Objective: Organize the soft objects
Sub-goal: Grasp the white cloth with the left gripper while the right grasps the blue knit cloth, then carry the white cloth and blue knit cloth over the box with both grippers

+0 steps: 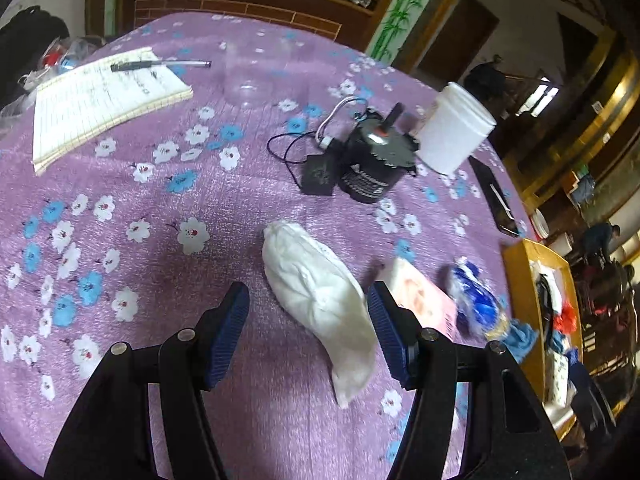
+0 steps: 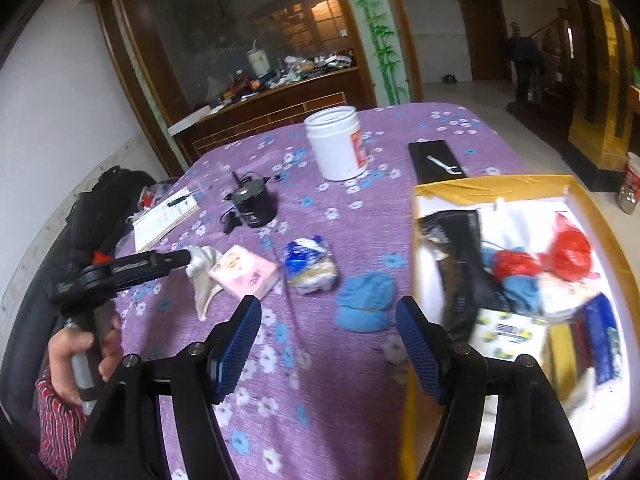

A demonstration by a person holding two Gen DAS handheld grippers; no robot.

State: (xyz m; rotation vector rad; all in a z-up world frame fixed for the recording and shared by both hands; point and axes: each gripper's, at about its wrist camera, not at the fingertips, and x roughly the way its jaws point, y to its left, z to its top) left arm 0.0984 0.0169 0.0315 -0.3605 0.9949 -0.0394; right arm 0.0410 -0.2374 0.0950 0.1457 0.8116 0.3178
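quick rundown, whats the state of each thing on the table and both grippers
left gripper: open, white cloth between its fingers
right gripper: open, empty
white cloth: crumpled, on table
white jar: upright, lid off
blue cloth: bunched, on table
box: open, holding soft items

Your left gripper [image 1: 308,330] hangs over the purple flowered tablecloth [image 1: 160,200] with its jaws apart, and the white cloth bundle [image 1: 320,300] lies between them, closer to the right pad and seemingly untouched. Just right of it sit a pink tissue pack [image 1: 424,300] and a blurred blue-and-white packet [image 1: 474,300]. Beyond stand a black motor [image 1: 372,168] and a white jar [image 1: 452,128].
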